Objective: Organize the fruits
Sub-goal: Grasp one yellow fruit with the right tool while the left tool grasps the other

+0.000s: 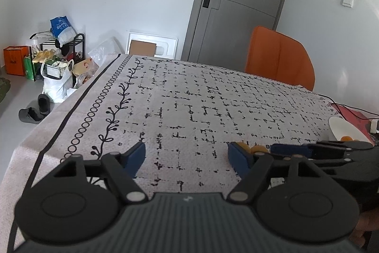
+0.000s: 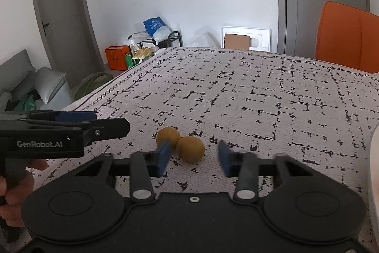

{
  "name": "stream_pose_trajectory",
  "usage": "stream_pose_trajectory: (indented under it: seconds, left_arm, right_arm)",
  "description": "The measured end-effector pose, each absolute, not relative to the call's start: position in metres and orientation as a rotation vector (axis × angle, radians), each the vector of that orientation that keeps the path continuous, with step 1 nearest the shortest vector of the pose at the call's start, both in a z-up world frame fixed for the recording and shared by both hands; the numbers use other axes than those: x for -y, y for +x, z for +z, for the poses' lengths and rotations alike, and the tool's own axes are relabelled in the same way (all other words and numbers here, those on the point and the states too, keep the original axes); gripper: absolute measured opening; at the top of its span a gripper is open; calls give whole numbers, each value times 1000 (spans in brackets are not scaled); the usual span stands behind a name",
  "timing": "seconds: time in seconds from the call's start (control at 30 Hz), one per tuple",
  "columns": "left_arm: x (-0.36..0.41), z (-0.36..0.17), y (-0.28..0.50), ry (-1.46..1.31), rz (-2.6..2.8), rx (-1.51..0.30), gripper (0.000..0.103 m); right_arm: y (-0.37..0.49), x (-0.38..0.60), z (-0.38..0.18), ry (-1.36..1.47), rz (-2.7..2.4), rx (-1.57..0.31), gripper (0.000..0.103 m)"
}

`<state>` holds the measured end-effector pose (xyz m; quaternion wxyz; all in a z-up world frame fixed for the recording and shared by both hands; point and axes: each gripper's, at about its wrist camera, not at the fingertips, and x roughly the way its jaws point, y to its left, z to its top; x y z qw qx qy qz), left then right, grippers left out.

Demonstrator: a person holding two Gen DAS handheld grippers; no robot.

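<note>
Two small round tan fruits lie touching on the patterned tablecloth. The nearer fruit sits between the fingers of my right gripper. Its jaws stand apart, and a gap shows on each side of the fruit. The farther fruit lies just beyond the left blue pad. In the left wrist view both fruits peek out behind my left gripper's right finger. My left gripper is open over bare cloth, to the left of the fruits. It also shows side-on in the right wrist view.
A white plate holding an orange fruit sits at the right, beside a red item with cables. An orange chair stands at the table's far side. The table's left edge drops to a cluttered floor.
</note>
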<state>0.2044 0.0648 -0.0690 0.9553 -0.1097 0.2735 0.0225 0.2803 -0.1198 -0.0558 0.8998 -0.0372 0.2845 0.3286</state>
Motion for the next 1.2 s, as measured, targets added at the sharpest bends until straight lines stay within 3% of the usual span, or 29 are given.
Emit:
stream_pose_trajectory:
  seconds: [0.03,0.6,1.0,1.07,1.1,1.2]
  left_arm:
    - [-65,-69,204,-222,46,-555,76]
    - [-32,-68,214,-199,-20,-554,75]
    - [-1,-81,235,-162,-61,-602,52]
    - [4,-85,240,-159,-68,-619,32]
    - [5,-86,241,-159,-69,-617,26]
    - [9,-85,240,-168,-79,-600,24]
  right_arm:
    - [281,120,-57,-73,685,-594,25]
    - [269,164,-47,-6,596,-544,24]
    - [257,207,-37,29,509,-497,24]
    - [255,218,-35,41,493,-489,24]
    - [254,223,-34,45,482,-485,24]
    - [251,236,-31,61,461,-475,24]
